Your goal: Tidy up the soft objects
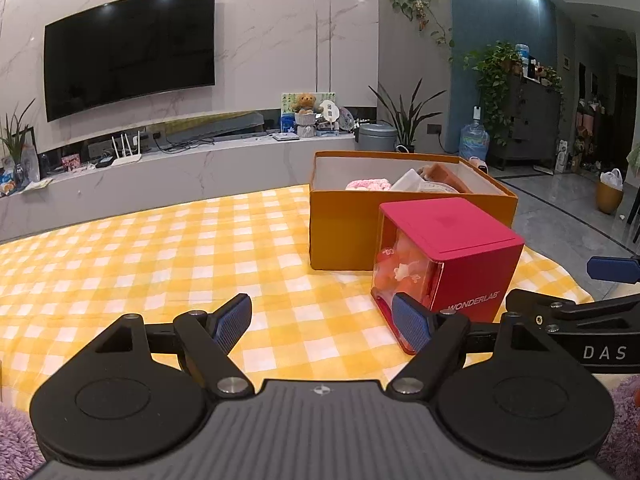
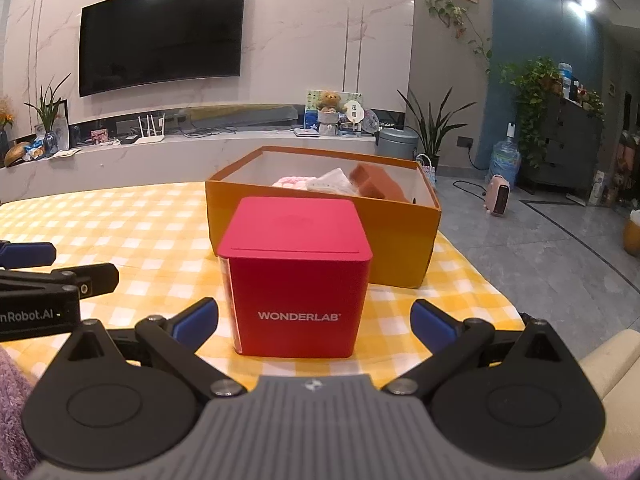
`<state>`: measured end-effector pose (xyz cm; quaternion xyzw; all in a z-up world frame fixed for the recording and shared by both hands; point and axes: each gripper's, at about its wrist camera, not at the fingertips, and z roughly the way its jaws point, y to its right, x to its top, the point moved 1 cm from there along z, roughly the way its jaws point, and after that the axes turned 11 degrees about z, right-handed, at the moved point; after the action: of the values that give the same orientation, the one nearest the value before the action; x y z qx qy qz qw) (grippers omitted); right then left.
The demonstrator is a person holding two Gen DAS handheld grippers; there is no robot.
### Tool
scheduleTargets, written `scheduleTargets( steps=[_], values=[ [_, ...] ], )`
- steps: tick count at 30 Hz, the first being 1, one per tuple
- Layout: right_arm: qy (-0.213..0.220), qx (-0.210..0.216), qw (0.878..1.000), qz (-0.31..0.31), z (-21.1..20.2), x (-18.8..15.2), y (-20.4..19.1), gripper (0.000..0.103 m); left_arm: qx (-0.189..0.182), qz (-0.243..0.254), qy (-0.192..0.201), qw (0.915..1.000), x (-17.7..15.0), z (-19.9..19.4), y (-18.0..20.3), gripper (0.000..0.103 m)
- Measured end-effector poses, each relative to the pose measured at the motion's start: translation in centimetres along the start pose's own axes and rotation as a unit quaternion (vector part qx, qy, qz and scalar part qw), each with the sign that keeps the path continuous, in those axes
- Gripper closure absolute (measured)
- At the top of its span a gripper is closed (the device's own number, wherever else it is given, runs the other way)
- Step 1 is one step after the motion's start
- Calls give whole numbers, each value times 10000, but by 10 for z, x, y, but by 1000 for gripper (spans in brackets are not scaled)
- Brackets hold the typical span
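you are lining right gripper (image 2: pixel 314 322) up on red cube-shaped wonderlab box (image 2: pixel 298 276), jaws spread wide either side, gripping nothing. left gripper (image 1: pixel 322 322) idling beside it, jaws open too. box sitting on yellow-checked desk cloth (image 1: pixel 160 264), just before orange cardboard box (image 2: pixel 400 240) holding soft items, likely its destination.

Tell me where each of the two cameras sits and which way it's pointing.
Left wrist view: sits behind the left tool, low over the checked cloth, facing the TV wall; the red cube box stands right of centre; the right tool pokes in at right.
Right wrist view: sits behind the right tool, facing the cube box head-on; the left tool shows at left.
Both share the cube box, the orange box and the TV.
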<state>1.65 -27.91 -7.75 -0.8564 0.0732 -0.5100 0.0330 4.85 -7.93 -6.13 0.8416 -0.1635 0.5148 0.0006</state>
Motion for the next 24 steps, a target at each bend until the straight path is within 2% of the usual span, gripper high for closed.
scheduleTargets(
  steps=[4, 24],
  values=[
    [-33, -7, 10000, 4, 0, 0, 0, 3, -9, -36, -100, 9999, 1, 2, -2, 10],
    [85, -3, 10000, 26, -7, 1, 0, 3, 33, -37, -126, 9999, 4, -1, -4, 10]
  ],
)
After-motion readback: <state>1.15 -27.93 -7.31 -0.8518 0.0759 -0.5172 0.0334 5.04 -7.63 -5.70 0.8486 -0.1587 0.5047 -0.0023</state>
